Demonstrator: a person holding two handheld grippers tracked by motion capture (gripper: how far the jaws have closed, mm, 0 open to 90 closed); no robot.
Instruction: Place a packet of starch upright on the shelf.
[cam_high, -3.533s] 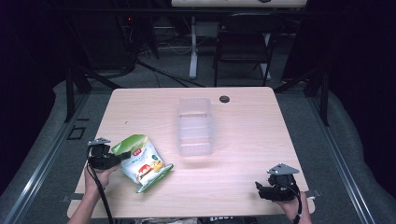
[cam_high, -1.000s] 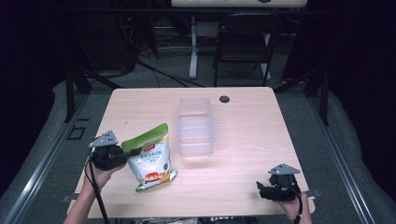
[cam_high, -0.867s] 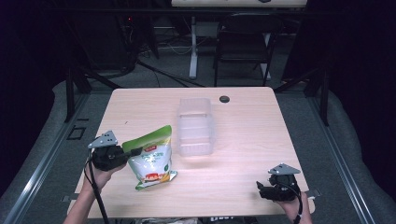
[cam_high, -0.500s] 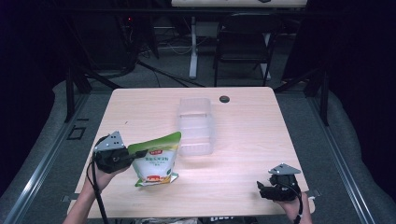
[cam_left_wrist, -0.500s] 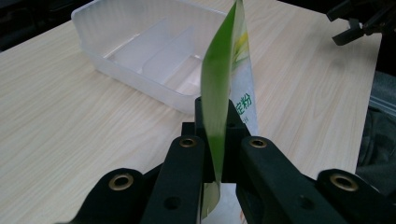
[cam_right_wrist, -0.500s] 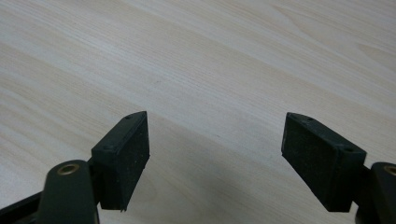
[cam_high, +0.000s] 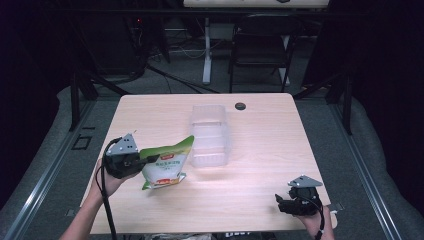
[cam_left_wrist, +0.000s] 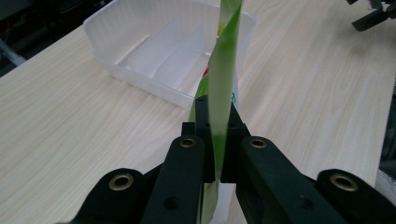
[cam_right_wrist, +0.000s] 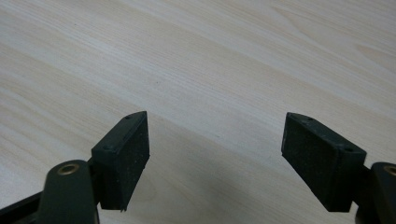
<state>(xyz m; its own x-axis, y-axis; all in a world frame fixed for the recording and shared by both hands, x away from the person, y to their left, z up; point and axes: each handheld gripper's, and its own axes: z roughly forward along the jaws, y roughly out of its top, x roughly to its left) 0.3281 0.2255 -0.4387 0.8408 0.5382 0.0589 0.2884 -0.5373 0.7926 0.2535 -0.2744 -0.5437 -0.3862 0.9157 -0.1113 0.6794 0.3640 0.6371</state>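
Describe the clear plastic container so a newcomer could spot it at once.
Start at the light wooden table. Near its middle, toward the far edge, sits the clear plastic container, a rectangular ribbed bin with nothing inside. Unlike the green-and-white snack bag just left of it, it is see-through and unprinted.

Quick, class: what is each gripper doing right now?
Left gripper: closed on the top edge of the green snack bag.
Right gripper: open, holding nothing, over the table.

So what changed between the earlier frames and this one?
The left gripper, shut on the green snack bag throughout, has lifted it off the table and carried it toward the clear plastic bin, the bag turning more upright. The right gripper, jaws open, and the bin stayed put.
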